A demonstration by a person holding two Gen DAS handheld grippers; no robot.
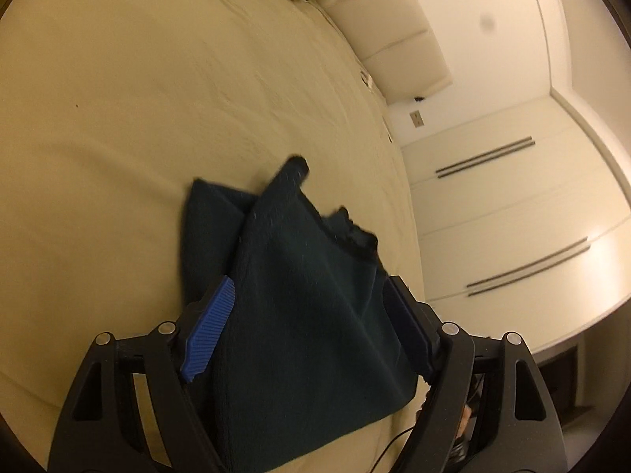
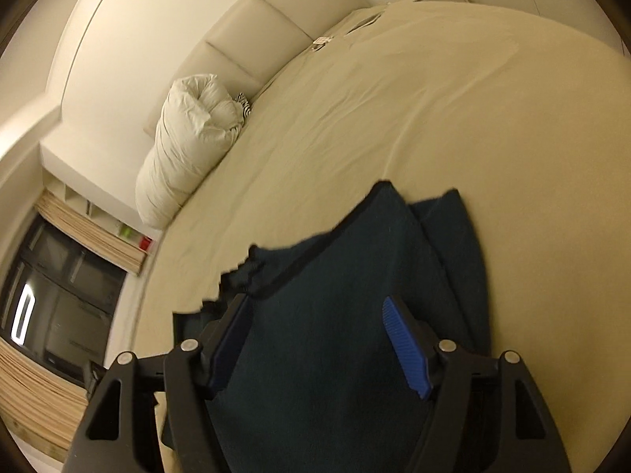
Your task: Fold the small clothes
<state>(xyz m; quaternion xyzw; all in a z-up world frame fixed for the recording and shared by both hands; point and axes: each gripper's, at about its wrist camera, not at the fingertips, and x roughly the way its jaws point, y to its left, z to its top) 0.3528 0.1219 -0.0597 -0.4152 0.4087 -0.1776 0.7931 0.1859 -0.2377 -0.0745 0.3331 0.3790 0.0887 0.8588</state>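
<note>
At the bottom of each frame the left gripper and right gripper stand with jaws apart, holding nothing, over the dark green garment lying partly folded on the bed. To fold it well, I would smooth the top layer flat, then grip matching corners. Farther back lie a rolled white duvet, headboard and wardrobe doors.

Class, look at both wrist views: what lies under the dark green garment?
The dark green garment lies on the cream bed sheet, which shows bare all around it. Its own folded layers overlap one another. Whatever sits between those layers, or directly beneath the cloth, is covered and cannot be seen.
</note>
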